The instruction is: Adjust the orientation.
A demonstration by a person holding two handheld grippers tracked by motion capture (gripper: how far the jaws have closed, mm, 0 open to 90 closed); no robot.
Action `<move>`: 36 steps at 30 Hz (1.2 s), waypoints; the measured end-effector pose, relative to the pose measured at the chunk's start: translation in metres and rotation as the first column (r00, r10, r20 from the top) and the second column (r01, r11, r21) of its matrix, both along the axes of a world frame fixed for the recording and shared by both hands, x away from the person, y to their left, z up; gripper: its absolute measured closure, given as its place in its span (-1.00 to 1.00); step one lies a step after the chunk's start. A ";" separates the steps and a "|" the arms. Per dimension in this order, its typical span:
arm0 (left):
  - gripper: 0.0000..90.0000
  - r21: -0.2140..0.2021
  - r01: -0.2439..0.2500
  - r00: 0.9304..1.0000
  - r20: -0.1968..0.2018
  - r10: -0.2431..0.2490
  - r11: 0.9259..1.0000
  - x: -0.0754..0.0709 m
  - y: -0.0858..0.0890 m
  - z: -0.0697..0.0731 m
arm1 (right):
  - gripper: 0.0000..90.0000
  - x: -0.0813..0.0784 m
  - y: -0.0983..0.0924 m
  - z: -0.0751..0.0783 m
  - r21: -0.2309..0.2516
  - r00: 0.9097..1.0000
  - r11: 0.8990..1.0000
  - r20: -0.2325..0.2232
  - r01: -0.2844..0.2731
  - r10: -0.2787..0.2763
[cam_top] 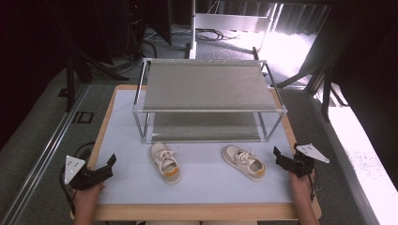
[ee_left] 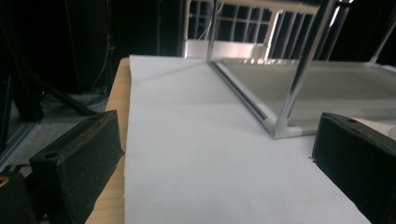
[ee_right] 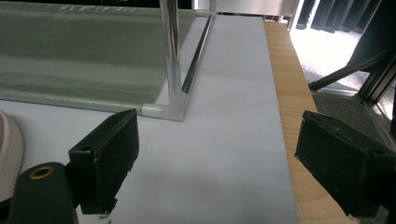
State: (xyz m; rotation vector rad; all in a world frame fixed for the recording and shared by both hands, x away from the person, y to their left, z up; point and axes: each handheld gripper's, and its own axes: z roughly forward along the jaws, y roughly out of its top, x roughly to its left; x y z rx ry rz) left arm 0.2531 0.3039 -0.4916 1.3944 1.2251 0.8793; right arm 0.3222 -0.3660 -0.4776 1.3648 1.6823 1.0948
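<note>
Both grippers stand with jaws spread and nothing between them: the left gripper point(cam_top: 110, 161) at the lower left of the high view, the right gripper point(cam_top: 277, 153) at the lower right. Between them, on the white mat point(cam_top: 206, 180), lie two pale shoes, the left shoe point(cam_top: 165, 162) and the right shoe point(cam_top: 243, 161), apart from each other and untouched. Behind them, upper centre, stands a two-tier metal rack point(cam_top: 209, 89). Likely no step has begun; next each gripper must close in on its nearer shoe.
</note>
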 end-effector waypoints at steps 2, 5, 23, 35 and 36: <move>-0.97 0.000 0.000 1.000 -0.011 0.000 1.000 0.001 0.000 0.000 | -0.71 0.000 0.001 0.000 -0.009 1.000 1.000 -0.002 0.002 -0.002; -0.97 -0.005 0.030 0.999 -0.034 -0.030 1.000 0.003 0.001 0.001 | -0.71 0.002 0.003 0.000 -0.023 1.000 1.000 -0.019 0.003 -0.003; -0.96 0.140 0.337 0.879 -0.400 -0.258 0.931 0.022 -0.009 0.022 | -0.70 0.003 0.006 -0.001 -0.058 0.999 0.998 -0.033 -0.026 0.024; -0.96 0.203 0.524 0.732 -0.605 -0.315 0.827 0.027 -0.023 0.048 | -0.70 0.004 0.007 -0.001 -0.070 0.999 0.997 -0.040 -0.029 0.026; -0.96 0.203 0.540 0.714 -0.624 -0.317 0.817 0.028 -0.025 0.048 | -0.69 0.004 0.008 -0.001 -0.076 0.999 0.997 -0.041 -0.028 0.025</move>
